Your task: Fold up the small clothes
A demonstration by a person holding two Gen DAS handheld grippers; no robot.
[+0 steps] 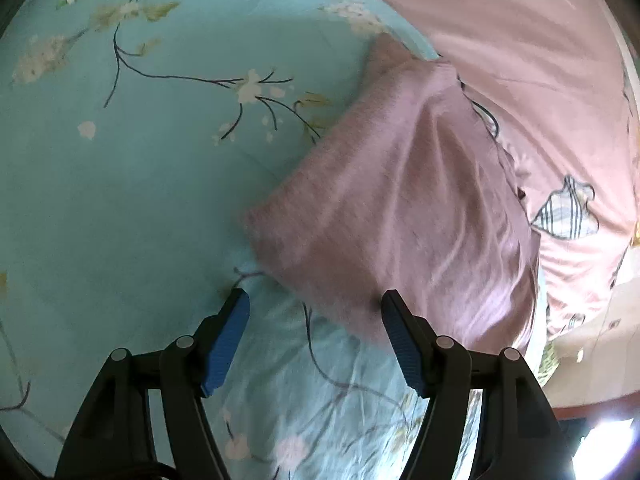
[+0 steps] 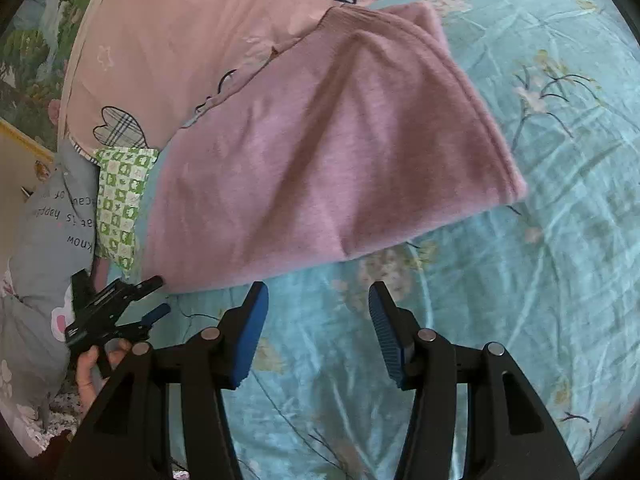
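A mauve-pink garment (image 1: 384,208) lies folded on a light blue floral bedsheet (image 1: 140,184). In the left wrist view my left gripper (image 1: 316,300) is open and empty, its blue pads just short of the garment's near edge. In the right wrist view the same garment (image 2: 320,152) lies ahead, and my right gripper (image 2: 318,294) is open and empty over the sheet (image 2: 520,300) just short of its near edge. The left gripper (image 2: 154,294) also shows there at the garment's left corner, held by a hand.
A pink quilt (image 1: 540,60) with plaid patches lies behind the garment, also in the right wrist view (image 2: 180,32). A green checked cloth (image 2: 122,200) and a grey printed pillow (image 2: 52,240) lie at the left edge of the bed.
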